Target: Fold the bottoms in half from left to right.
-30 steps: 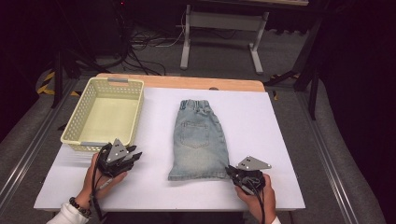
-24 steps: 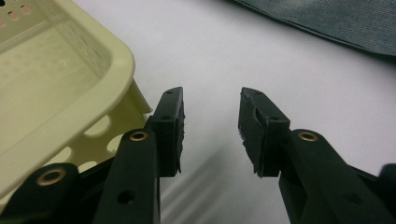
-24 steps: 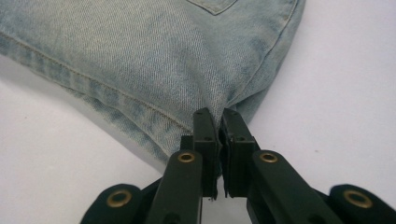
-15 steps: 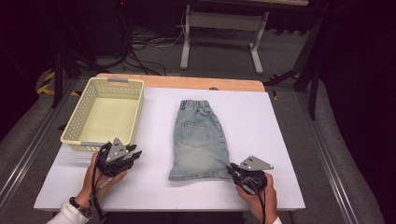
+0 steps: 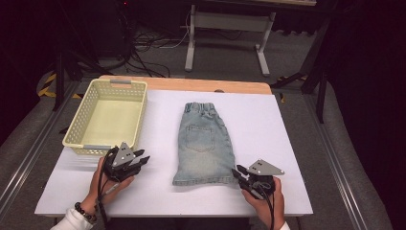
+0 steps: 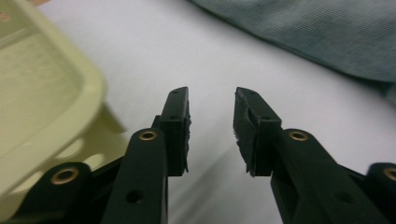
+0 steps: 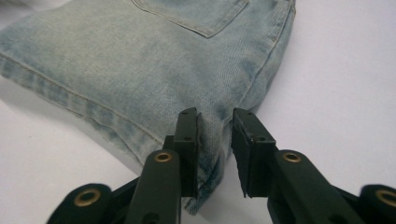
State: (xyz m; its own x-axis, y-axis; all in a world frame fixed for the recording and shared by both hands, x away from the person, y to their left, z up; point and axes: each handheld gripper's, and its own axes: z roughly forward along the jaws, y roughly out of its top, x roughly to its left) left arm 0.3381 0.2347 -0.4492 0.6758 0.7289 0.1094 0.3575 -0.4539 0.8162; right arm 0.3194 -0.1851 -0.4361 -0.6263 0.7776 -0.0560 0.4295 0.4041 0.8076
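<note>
A white-topped counter (image 5: pixel 268 129) with a wooden far edge sits mid-frame. At its upper left stands a pale yellow basket (image 5: pixel 79 122). Folded denim shorts (image 5: pixel 206 143) lie flat at the centre, waistband toward the far edge.

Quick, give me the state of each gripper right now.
Left gripper: jaws open, nothing between them, over bare table beside the basket.
Right gripper: jaws have just been opening, denim shorts corner between them, not pressed.
</note>
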